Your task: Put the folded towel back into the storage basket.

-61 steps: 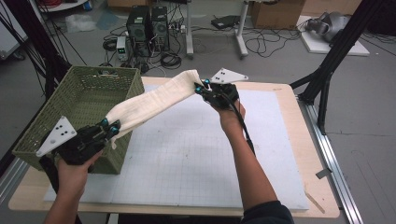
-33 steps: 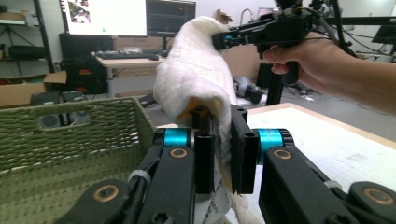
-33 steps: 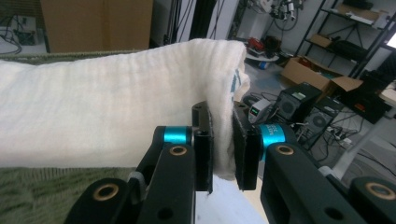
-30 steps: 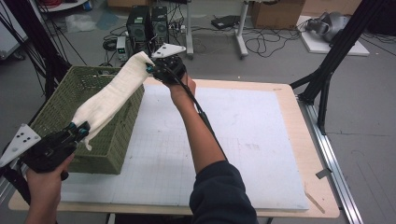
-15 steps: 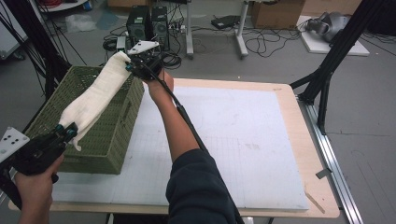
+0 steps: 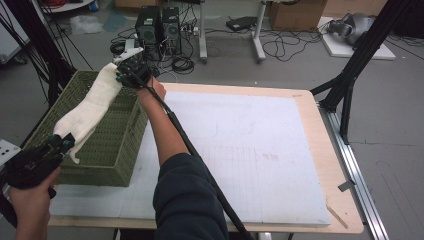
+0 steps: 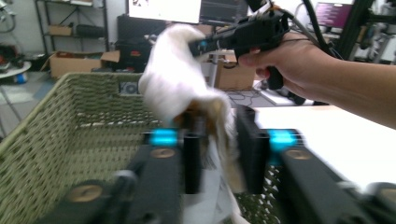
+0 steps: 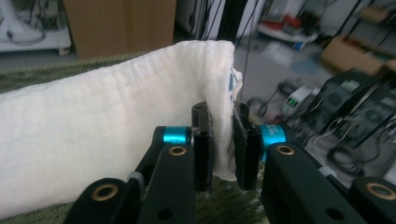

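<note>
A cream folded towel (image 6: pixel 92 110) stretches above the green woven basket (image 6: pixel 112 150) at the table's left edge. My left gripper (image 6: pixel 65 142) is at the towel's near end, by the basket's near rim. In the left gripper view its jaws (image 7: pixel 219 154) have just been opening, and the towel (image 7: pixel 177 84) hangs loose between them. My right gripper (image 6: pixel 122 70) is at the far end, over the basket's far corner. Its jaws (image 8: pixel 222 149) have also just been opening. The towel's edge (image 8: pixel 93 140) sits between them with a gap on one side.
A white mat (image 6: pixel 250 150) covers the wooden table to the right of the basket. My right forearm reaches across the mat's left part. Computer towers (image 6: pixel 160 25) and cables lie on the floor beyond the table. A black frame leg (image 6: pixel 350 75) stands at the right.
Both hands carried the towel leftward until it hangs over the basket; the right hand travelled farther. The towel sags lower now, and both pairs of jaws stand apart.
</note>
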The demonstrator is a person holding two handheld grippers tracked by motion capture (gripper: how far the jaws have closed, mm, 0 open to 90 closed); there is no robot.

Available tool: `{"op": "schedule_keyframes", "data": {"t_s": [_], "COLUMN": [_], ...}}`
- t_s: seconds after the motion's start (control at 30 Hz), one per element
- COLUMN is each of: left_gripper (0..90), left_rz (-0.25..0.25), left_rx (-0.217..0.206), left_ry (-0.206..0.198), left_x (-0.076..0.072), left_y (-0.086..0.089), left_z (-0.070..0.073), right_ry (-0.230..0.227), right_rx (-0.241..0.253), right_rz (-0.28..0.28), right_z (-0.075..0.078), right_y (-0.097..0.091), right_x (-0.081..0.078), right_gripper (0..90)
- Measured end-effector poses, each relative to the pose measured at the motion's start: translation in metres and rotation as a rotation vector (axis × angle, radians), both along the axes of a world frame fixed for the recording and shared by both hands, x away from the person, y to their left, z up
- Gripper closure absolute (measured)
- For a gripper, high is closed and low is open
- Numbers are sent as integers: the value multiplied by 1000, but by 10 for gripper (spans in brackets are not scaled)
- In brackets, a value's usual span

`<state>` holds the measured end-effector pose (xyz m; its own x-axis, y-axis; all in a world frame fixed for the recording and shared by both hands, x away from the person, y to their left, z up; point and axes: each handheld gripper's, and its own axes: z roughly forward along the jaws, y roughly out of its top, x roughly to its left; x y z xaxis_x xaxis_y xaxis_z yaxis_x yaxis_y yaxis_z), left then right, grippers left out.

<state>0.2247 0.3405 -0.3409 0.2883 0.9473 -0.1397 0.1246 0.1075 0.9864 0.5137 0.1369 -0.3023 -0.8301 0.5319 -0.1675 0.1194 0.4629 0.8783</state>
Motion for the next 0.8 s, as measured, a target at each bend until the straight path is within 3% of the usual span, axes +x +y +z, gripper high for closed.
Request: {"op": "schedule_keyframes", "data": {"t_s": [0.03, 0.07, 0.13, 0.37, 0.57, 0.7, 0.8], "left_gripper": [407, 375, 334, 286, 176, 176, 179], "left_rz": [31, 31, 39, 28, -9, -76, -99], "left_rx": [-32, -32, -42, -41, -47, -64, -66], "left_ry": [-3, -3, -17, -15, 5, 3, 6], "left_x": [0, 0, -1, -1, 3, 5, 6], "left_y": [2, 2, 3, -1, -11, -20, -24], "left_z": [2, 2, 4, 7, 9, 10, 11], "right_ry": [36, 54, 45, 45, 46, 73, 81], "right_rx": [-41, -41, -27, 15, 45, 68, 75], "right_rz": [-22, -30, -42, -29, -4, 3, 5], "right_z": [-8, -10, -11, -4, -1, 0, 0], "right_y": [8, 8, 5, -16, -49, -70, -80], "right_x": [4, 4, 3, -2, -17, -26, -30], "right_gripper": [468, 463, 462, 433, 348, 297, 278]}}
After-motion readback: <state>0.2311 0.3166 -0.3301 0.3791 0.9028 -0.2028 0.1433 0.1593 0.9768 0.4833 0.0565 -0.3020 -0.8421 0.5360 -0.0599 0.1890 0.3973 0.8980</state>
